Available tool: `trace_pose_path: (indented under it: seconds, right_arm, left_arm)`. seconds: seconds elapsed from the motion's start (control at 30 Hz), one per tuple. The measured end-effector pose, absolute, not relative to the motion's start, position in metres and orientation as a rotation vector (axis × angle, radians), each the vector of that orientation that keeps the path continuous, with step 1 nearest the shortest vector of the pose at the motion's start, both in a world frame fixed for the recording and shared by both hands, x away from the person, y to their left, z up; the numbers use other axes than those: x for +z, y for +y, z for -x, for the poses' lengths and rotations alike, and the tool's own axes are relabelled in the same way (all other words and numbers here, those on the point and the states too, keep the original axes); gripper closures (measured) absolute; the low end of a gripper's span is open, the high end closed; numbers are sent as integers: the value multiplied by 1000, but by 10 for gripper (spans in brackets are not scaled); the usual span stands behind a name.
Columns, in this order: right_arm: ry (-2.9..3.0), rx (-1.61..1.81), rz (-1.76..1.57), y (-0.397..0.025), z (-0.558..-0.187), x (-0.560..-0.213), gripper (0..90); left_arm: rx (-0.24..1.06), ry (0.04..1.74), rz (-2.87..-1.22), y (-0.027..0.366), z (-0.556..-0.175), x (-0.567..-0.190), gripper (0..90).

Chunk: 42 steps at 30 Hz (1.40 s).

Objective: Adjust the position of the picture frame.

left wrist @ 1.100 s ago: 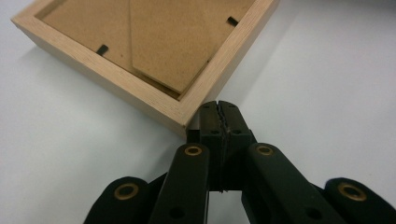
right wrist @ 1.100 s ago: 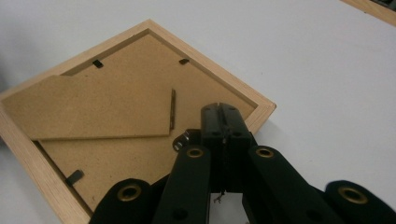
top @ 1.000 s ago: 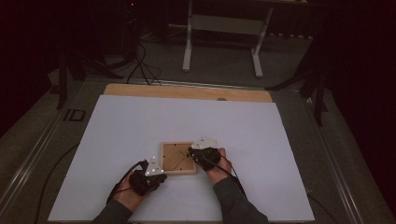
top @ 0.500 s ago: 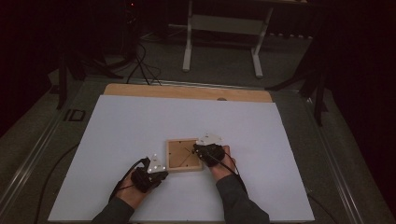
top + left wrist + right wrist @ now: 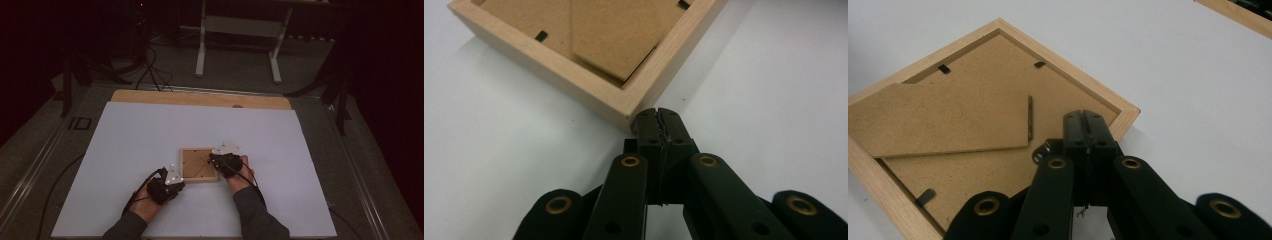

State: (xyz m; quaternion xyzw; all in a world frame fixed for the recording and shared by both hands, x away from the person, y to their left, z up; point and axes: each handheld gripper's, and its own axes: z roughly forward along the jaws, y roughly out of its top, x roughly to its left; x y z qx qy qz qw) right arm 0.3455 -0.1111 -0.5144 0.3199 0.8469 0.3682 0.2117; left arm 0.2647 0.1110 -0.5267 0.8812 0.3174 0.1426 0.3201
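A wooden table (image 5: pixel 200 98) is covered by a large white sheet (image 5: pixel 150 135), leaving a strip of bare wood at the far edge. A small square light-wood picture frame (image 5: pixel 192 176) is laid back-up on the sheet.

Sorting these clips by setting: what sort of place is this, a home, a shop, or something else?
Probably a lab or recording studio rather than a home. A white sheet covers a wooden table, cables trail over a dark floor, and a metal stand rises behind. The only prop is a face-down picture frame.
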Motion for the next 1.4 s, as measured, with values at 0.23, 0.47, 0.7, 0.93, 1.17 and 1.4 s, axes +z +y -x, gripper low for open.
trace_pose_path:
  seconds: [0.23, 0.47, 0.7, 0.93, 1.17, 1.4]
  right_arm:
    - [2348, 1014, -895, -114, -347, -514, 900]
    - [2337, 1023, -911, -116, -352, -515, 900]
    - [2334, 1040, -925, -119, -360, -518, 900]
    - [2336, 1026, -923, -120, -366, -517, 900]
    - [2337, 1025, -927, -120, -371, -517, 900]
    - [2332, 1035, -939, -121, -370, -515, 899]
  left_arm:
    - [373, 844, -2307, 113, -268, -527, 892]
    - [392, 852, -2308, 112, -275, -526, 891]
    - [395, 849, -2310, 108, -283, -526, 891]
    - [396, 842, -2305, 105, -284, -525, 887]
    - [395, 827, -2290, 104, -284, -524, 867]
    - [398, 813, -2260, 105, -280, -517, 825]
